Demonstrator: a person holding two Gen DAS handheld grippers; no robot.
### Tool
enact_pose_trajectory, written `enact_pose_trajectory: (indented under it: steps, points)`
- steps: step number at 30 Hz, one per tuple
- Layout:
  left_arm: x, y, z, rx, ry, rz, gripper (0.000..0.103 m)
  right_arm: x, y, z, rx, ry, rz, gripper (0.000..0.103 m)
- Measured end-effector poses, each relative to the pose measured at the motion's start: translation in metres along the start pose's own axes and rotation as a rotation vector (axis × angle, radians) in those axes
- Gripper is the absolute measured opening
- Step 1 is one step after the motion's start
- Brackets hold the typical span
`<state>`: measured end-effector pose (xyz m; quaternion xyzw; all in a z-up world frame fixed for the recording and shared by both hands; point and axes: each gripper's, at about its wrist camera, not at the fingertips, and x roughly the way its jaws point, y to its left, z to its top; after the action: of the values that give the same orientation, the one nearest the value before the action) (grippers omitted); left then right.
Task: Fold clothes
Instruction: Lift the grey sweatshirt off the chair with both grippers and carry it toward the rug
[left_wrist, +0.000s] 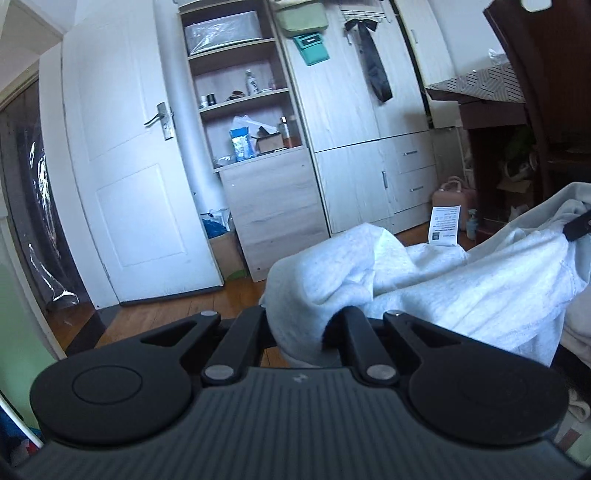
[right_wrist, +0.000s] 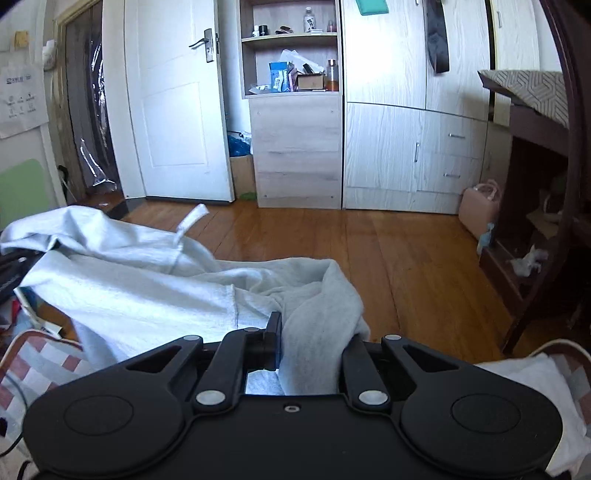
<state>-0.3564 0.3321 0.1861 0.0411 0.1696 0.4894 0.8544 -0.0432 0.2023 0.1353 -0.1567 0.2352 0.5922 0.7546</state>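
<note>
A light grey garment (left_wrist: 443, 280) hangs in the air between my two grippers, sagging in the middle. In the left wrist view its bunched end drapes over my left gripper (left_wrist: 303, 325), which is shut on the cloth with both fingertips hidden under it. At the far right of that view a black piece of the right gripper (left_wrist: 578, 225) pinches the other end. In the right wrist view the garment (right_wrist: 147, 284) stretches off to the left, and my right gripper (right_wrist: 310, 332) is shut on a fold of it. One finger (right_wrist: 275, 332) shows and the other is covered.
Below lies a wooden floor (right_wrist: 369, 251). A white door (right_wrist: 177, 110), an open shelf unit (right_wrist: 295, 92) and a wardrobe (right_wrist: 406, 147) line the far wall. A dark wooden frame (right_wrist: 535, 258) stands at right beside a pink jug (right_wrist: 480, 210). Checked bedding (right_wrist: 33, 365) lies underneath.
</note>
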Motion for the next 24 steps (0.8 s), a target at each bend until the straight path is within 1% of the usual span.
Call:
enact_pose_trajectory:
  steps: [3,5,6,9,11,12,14,16,18,19,21,24]
  points:
    - [-0.006,0.03,0.005,-0.056,-0.036,0.027,0.004,0.004,0.018,0.025,0.031,-0.016,0.003,0.012]
    - [-0.015,0.05,0.008,-0.089,-0.061,0.044,0.004,0.004,0.028,0.039,0.077,-0.011,0.04,0.012]
    - [-0.017,0.059,0.007,-0.101,-0.062,0.046,0.004,0.005,0.032,0.042,0.097,0.009,0.064,0.012]
    - [-0.01,0.078,-0.017,-0.113,0.008,0.013,0.004,0.017,0.044,0.041,0.149,0.128,0.136,0.012]
    - [-0.005,0.091,-0.032,-0.122,0.055,-0.009,0.004,0.038,0.052,0.027,0.162,0.242,0.157,0.013]
    - [-0.003,0.097,-0.04,-0.126,0.078,-0.02,0.004,0.052,0.059,0.015,0.142,0.3,0.147,0.013]
    - [0.003,0.109,-0.057,-0.133,0.127,-0.033,0.004,0.08,0.078,-0.015,0.071,0.39,0.093,0.013]
    - [0.01,0.112,-0.076,-0.115,0.16,0.017,0.004,0.105,0.098,-0.037,-0.008,0.422,0.049,0.012]
    - [0.016,0.114,-0.091,-0.08,0.174,0.085,0.004,0.125,0.115,-0.045,-0.093,0.415,0.009,0.012]
    - [0.02,0.118,-0.096,-0.081,0.179,0.103,0.004,0.133,0.122,-0.046,-0.132,0.404,-0.013,0.012]
    - [0.027,0.128,-0.103,-0.122,0.195,0.102,0.004,0.148,0.129,-0.04,-0.181,0.378,-0.058,0.011]
    - [0.053,0.133,-0.111,-0.183,0.238,0.06,0.004,0.172,0.131,-0.031,-0.234,0.349,-0.158,0.007]
